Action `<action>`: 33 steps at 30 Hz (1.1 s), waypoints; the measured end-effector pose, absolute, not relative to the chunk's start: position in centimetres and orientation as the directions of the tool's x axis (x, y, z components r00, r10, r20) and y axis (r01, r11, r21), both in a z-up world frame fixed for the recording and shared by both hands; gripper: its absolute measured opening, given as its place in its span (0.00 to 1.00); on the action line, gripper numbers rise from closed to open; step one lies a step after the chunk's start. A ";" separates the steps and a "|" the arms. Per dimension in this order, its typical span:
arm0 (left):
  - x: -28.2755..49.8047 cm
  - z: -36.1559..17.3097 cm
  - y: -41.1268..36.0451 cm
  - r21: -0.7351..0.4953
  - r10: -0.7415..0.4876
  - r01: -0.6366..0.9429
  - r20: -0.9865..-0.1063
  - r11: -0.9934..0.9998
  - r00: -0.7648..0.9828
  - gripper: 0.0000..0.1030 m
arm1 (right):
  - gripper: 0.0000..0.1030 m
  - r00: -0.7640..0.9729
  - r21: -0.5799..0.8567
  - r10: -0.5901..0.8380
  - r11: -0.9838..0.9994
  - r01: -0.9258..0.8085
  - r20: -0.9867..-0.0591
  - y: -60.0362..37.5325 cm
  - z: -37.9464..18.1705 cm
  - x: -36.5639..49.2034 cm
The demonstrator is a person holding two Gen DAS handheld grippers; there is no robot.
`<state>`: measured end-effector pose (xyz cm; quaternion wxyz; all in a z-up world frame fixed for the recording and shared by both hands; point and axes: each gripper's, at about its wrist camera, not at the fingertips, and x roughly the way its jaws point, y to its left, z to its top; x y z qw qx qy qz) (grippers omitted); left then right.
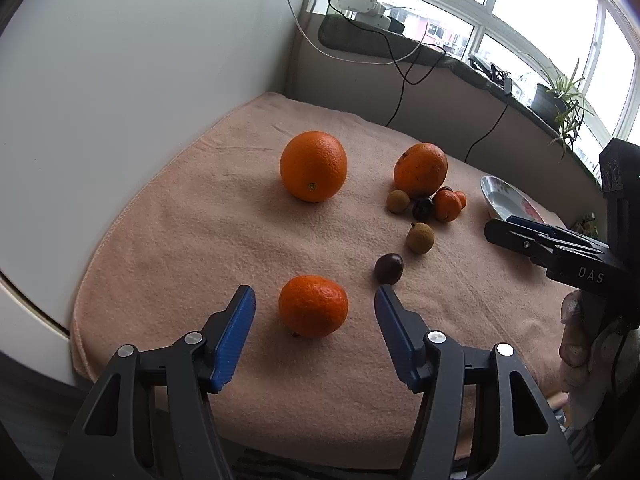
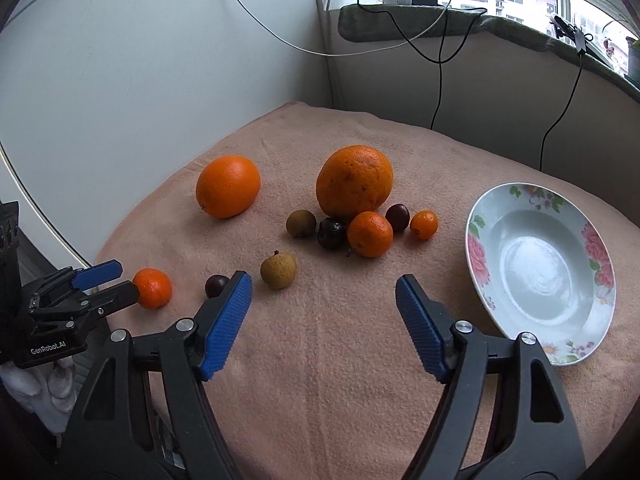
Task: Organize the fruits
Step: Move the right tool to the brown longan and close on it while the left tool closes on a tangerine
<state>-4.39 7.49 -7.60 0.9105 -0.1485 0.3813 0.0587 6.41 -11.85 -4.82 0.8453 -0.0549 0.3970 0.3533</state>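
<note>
A tangerine point(image 1: 313, 306) lies on the peach towel point(image 1: 192, 224) between the blue pads of my left gripper point(image 1: 314, 294), which is open with a gap on each side. From the right wrist view the same tangerine point(image 2: 153, 288) sits at the left gripper's point(image 2: 128, 279) tips. My right gripper point(image 2: 324, 280) is open over bare towel, nothing between its fingers. Ahead of it lie a longan point(image 2: 278, 270), a dark plum point(image 2: 216, 285), two large oranges point(image 2: 228, 186) point(image 2: 354, 180) and a cluster of small fruits point(image 2: 369, 233). An empty flowered plate point(image 2: 536, 272) stands to the right.
A white wall point(image 1: 140, 80) runs along the towel's left edge. A windowsill point(image 2: 460, 24) at the back carries chargers and dangling cables point(image 2: 438, 80). A potted plant point(image 1: 560, 100) stands at the far right. A person's hand point(image 1: 576, 336) holds the right gripper point(image 1: 496, 228).
</note>
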 end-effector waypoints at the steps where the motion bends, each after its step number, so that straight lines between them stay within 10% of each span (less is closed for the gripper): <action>1: -4.4 -7.8 7.5 -0.227 -0.008 -0.221 -0.715 0.949 0.699 0.60 | 0.71 0.425 0.191 0.554 0.741 -0.644 -0.716 -11.5 -5.1 6.6; 33: -3.6 -10.0 7.6 -0.253 -0.047 -0.216 -0.744 0.943 0.666 0.39 | 0.40 0.293 0.206 0.546 0.676 -0.708 -0.785 -5.1 -9.3 9.2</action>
